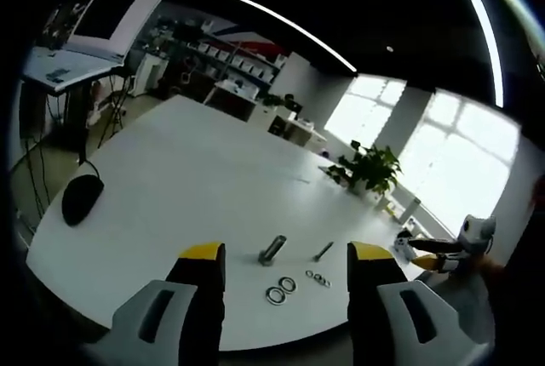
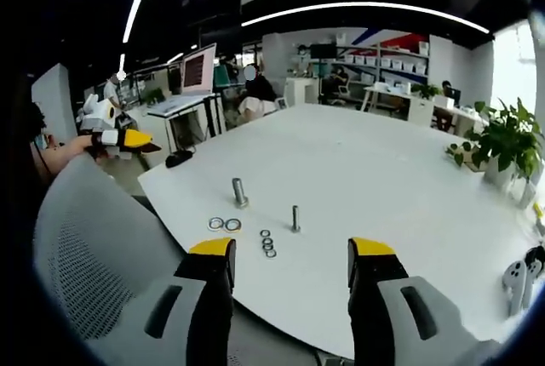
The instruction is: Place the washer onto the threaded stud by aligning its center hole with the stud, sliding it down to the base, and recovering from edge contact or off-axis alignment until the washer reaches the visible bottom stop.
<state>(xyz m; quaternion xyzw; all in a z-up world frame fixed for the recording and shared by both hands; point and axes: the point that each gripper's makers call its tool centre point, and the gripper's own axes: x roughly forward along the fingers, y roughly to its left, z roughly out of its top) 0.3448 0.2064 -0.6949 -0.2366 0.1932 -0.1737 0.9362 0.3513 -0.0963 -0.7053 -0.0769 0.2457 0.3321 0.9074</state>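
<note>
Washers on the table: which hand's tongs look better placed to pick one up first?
Probably the left tongs: open, with the washers lying almost between them. The right tongs are open too, but the washers sit off to their side.

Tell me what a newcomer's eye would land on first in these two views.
First, the big white table stretching away, bare but for a small cluster of metal parts near its front edge: two upright studs, the thicker one and the thinner one, with loose washers lying flat beside them. Next, the yellow-tipped open right gripper and left gripper hanging short of the parts, holding nothing. A leafy potted plant stands at the table's far side.
</note>
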